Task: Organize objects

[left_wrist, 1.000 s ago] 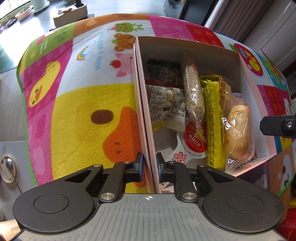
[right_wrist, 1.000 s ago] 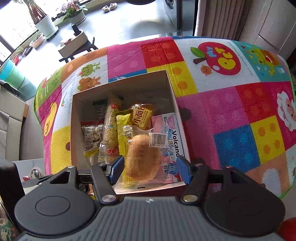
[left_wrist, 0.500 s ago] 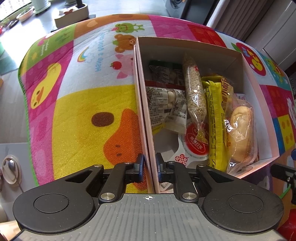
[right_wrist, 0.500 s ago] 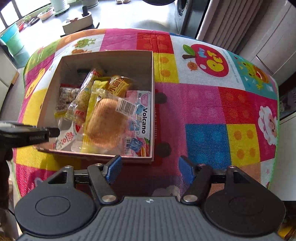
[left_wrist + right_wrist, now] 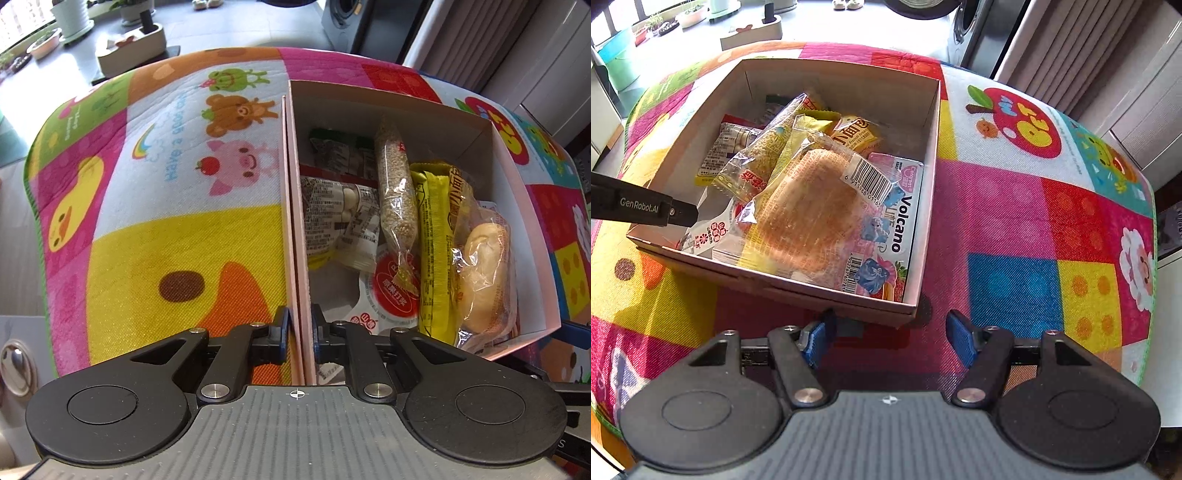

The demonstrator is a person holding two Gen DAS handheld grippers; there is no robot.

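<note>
We see an open pink cardboard box (image 5: 925, 177) on the colourful mat, packed with snacks: a clear-wrapped round bun (image 5: 809, 218) on top, a yellow packet (image 5: 434, 254) and a long grain-filled bag (image 5: 395, 192) beside it, a pink "Volcano" pack (image 5: 905, 225) flat beneath.

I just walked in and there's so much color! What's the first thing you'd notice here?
The open cardboard box crammed with snack packets jumps out, sitting on a bright cartoon-animal play mat. On top lies a round bun in a clear wrapper, over a pink Volcano package. The left claw pinches the box's near wall, while the right claw waits open just outside its near corner.
</note>
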